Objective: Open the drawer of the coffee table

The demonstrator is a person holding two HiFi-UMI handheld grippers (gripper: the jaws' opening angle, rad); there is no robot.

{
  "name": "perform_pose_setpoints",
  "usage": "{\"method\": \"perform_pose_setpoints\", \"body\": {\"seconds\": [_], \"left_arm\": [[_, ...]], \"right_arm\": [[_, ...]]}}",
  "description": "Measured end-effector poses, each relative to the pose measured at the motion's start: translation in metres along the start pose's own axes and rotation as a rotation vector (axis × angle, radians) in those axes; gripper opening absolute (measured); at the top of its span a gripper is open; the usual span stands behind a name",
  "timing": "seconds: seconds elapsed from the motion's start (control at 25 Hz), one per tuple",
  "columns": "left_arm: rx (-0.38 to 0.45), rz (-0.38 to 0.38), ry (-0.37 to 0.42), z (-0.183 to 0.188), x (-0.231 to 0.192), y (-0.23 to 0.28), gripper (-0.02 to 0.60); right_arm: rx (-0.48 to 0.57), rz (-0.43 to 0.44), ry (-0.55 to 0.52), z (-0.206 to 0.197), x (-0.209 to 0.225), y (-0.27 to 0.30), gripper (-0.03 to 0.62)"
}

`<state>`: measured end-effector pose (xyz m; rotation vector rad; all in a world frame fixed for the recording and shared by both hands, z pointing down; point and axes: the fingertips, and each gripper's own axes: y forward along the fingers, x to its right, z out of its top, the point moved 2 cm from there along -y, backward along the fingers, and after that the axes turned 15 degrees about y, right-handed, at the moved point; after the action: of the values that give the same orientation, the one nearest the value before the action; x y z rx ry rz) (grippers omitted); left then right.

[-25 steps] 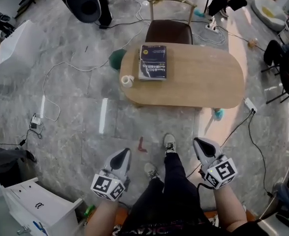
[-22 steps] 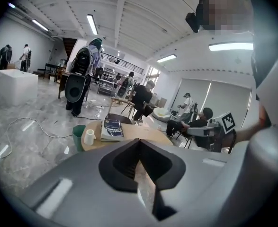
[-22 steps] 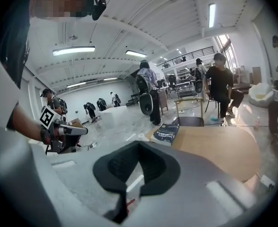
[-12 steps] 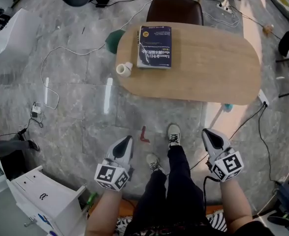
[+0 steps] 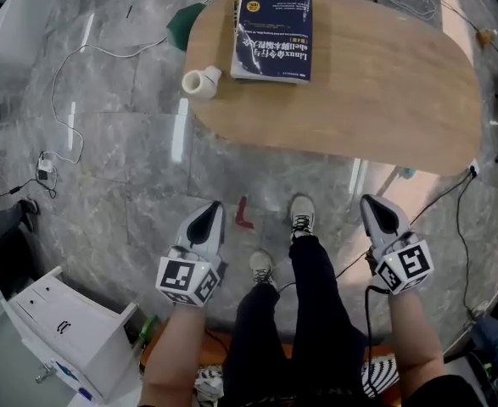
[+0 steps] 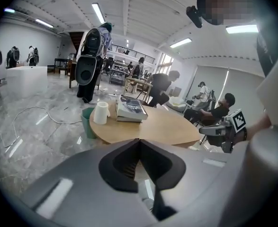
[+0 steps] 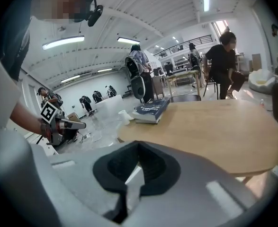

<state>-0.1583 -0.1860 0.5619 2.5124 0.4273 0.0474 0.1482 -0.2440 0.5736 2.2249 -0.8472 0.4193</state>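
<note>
Two empty tongs, both pinched shut: left tongs (image 5: 209, 216) and right tongs (image 5: 378, 212) hang short of the desk (image 5: 384, 83), which lies straight ahead, long axis crosswise, right tongs nearer its edge; drawer unseen, probably under the near rim.

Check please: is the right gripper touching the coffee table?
Apart. In the head view, a strip of grey floor shows between the right gripper and the near edge of the coffee table.
</note>
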Motion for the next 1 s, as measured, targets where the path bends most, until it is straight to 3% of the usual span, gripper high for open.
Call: {"method": "perform_pose_setpoints", "body": {"seconds": [0.24,0.28,0.52,0.6,0.72,0.8,1.0], "left_arm": [[0.019,0.003,0.033,-0.062,-0.025,0.044,0.008],[0.022,0.004,0.037,-0.072,-0.030,0.052,0.008],[0.047,0.007,0.083,-0.126,-0.056,0.098,0.008],[0.062,0.015,0.098,-0.138,-0.068,0.115,0.085],[0.097,0.028,0.125,-0.152,-0.083,0.143,0.105],[0.122,0.030,0.149,-0.160,-0.091,0.163,0.168],[0.214,0.045,0.170,-0.170,-0.108,0.191,0.235]], "right_arm": [[0.016,-0.021,0.004,-0.053,0.037,0.033,0.006],[0.017,-0.025,0.005,-0.062,0.044,0.039,0.043],[0.054,-0.086,0.006,-0.105,0.090,0.064,0.086],[0.075,-0.104,0.012,-0.115,0.108,0.073,0.104],[0.115,-0.125,0.002,-0.127,0.136,0.093,0.118],[0.151,-0.133,-0.011,-0.132,0.151,0.107,0.135],[0.217,-0.116,-0.062,-0.145,0.166,0.139,0.178]]}}
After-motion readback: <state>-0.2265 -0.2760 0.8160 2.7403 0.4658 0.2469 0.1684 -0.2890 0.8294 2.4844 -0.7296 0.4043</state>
